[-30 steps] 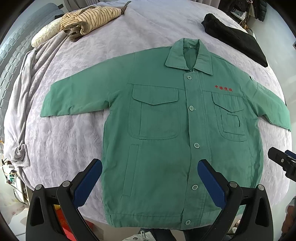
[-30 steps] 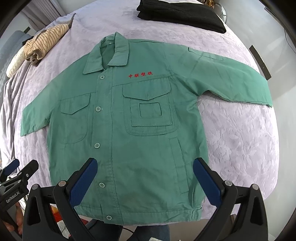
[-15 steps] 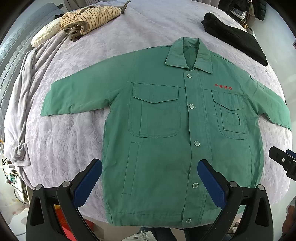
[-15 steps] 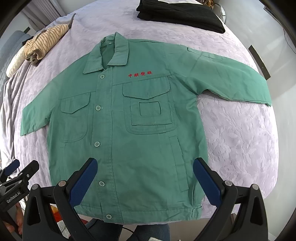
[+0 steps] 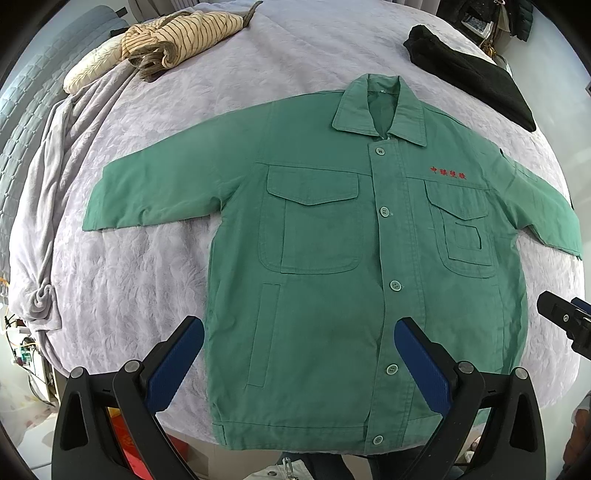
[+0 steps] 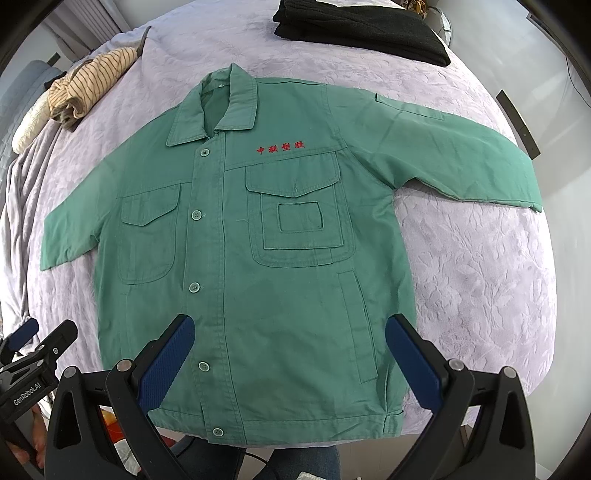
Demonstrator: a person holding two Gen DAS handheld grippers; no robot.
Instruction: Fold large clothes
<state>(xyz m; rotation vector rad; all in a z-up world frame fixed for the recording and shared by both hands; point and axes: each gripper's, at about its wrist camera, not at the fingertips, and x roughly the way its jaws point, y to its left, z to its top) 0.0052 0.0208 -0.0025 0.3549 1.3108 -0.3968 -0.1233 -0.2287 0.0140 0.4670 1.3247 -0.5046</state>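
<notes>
A green work jacket (image 5: 332, 258) lies flat and buttoned, front up, on a lilac bed cover (image 5: 129, 295), with both sleeves spread out. It also shows in the right wrist view (image 6: 240, 277). Red characters sit on its chest. My left gripper (image 5: 299, 354) is open and empty, held above the jacket's lower hem. My right gripper (image 6: 290, 354) is open and empty, also above the hem. The right gripper shows at the right edge of the left wrist view (image 5: 565, 321); the left gripper shows at the left edge of the right wrist view (image 6: 33, 350).
A striped beige garment (image 5: 177, 37) lies bunched at the far left of the bed. A folded black garment (image 6: 362, 26) lies at the far right. A grey blanket (image 5: 44, 184) hangs off the left side. The bed's near edge runs just under the hem.
Both views have shifted very slightly; the jacket sits a little lower in the frames. Both grippers stay open and the jacket has not moved on the bed.
</notes>
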